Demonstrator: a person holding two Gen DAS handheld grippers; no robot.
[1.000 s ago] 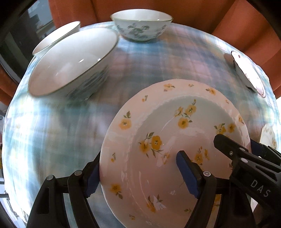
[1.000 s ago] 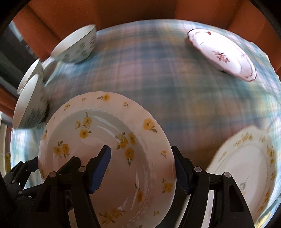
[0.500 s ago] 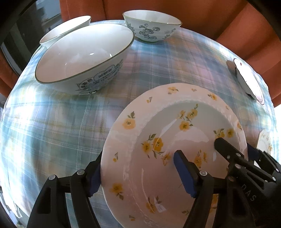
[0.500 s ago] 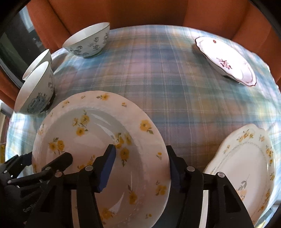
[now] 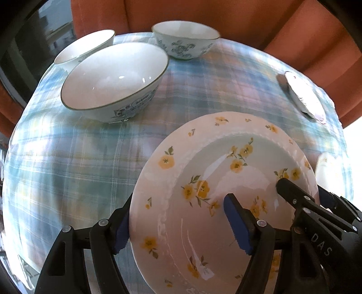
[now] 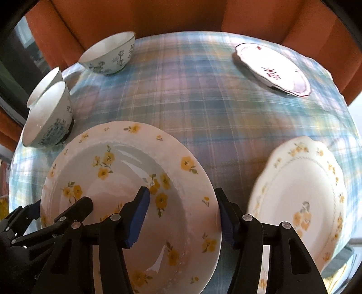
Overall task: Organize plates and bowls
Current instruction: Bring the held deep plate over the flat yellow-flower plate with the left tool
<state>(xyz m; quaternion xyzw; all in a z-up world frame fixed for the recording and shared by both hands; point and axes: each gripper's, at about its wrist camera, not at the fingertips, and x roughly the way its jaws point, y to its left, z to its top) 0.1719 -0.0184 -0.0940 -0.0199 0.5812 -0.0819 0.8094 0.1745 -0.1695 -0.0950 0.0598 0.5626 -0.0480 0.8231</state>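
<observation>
Yellow-flowered deep plate (image 5: 217,194) sits at the near edge of the table (image 5: 79,158), over the blue plaid cloth; whether it rests on the cloth or is just clear of it cannot be told. Left gripper (image 5: 178,224) straddles the plate's left rim: one blue-padded finger outside the rim, touching it, the other inside the well. Right gripper (image 6: 183,214) straddles the right rim the same way, one finger in the well, the other at the outer edge. Both sets of fingers closed further a moment ago and then stopped, with the rim between them; both now grip the plate from opposite sides. Outward: a large white bowl (image 5: 113,79) with blue print stands to the far left of the plate, a second white bowl (image 5: 84,48) just behind it, touching or nearly so. A third bowl with blue floral pattern (image 5: 185,39) stands at the far edge. A scalloped plate with a dark red motif (image 6: 273,67) lies far right. Another yellow-flowered scalloped plate (image 6: 301,203) lies near right, just beside the held plate. Orange upholstery (image 6: 181,15) shows beyond the table.
</observation>
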